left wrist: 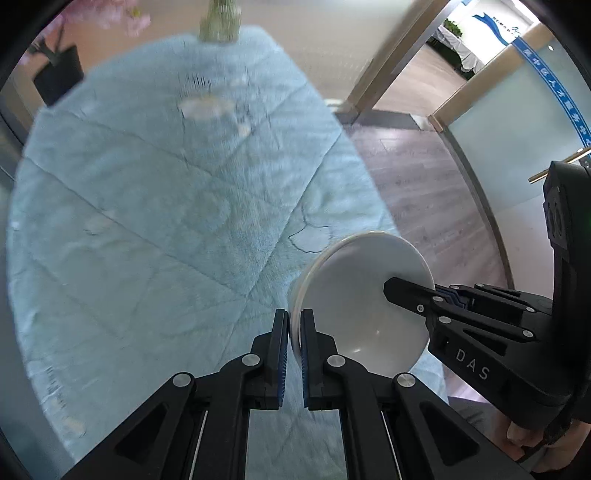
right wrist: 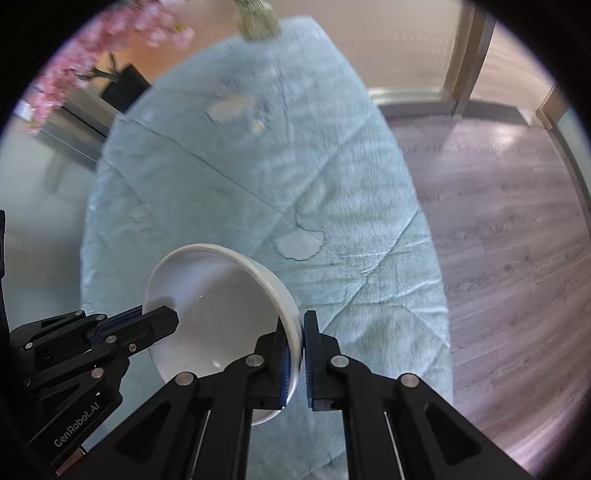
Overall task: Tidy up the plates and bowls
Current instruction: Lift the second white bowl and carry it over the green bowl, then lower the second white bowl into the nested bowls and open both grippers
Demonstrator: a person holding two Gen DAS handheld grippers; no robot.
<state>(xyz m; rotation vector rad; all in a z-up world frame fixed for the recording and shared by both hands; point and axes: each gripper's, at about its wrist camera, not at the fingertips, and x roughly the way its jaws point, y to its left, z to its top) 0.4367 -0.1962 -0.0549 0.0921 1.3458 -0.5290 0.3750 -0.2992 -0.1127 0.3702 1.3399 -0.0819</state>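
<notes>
A white bowl (left wrist: 354, 295) (right wrist: 214, 306) hangs tilted above the light blue tablecloth (left wrist: 147, 221) (right wrist: 258, 177), held by both grippers on opposite sides of its rim. My left gripper (left wrist: 294, 332) is shut on the near rim in the left wrist view, and shows in the right wrist view as a black tool (right wrist: 162, 319) reaching in from the left. My right gripper (right wrist: 294, 343) is shut on the opposite rim; in the left wrist view it (left wrist: 410, 295) comes in from the right. The rim shows a double edge; I cannot tell whether a second dish is nested.
The round table's cloth bears pale printed blotches (left wrist: 207, 107) (right wrist: 299, 245). A glass vase (left wrist: 219, 22) (right wrist: 258, 18) stands at its far edge. Pink blossoms (right wrist: 92, 55) and a black planter (left wrist: 59, 74) lie beyond on the left. Wooden floor (left wrist: 424, 184) (right wrist: 498, 221) is on the right.
</notes>
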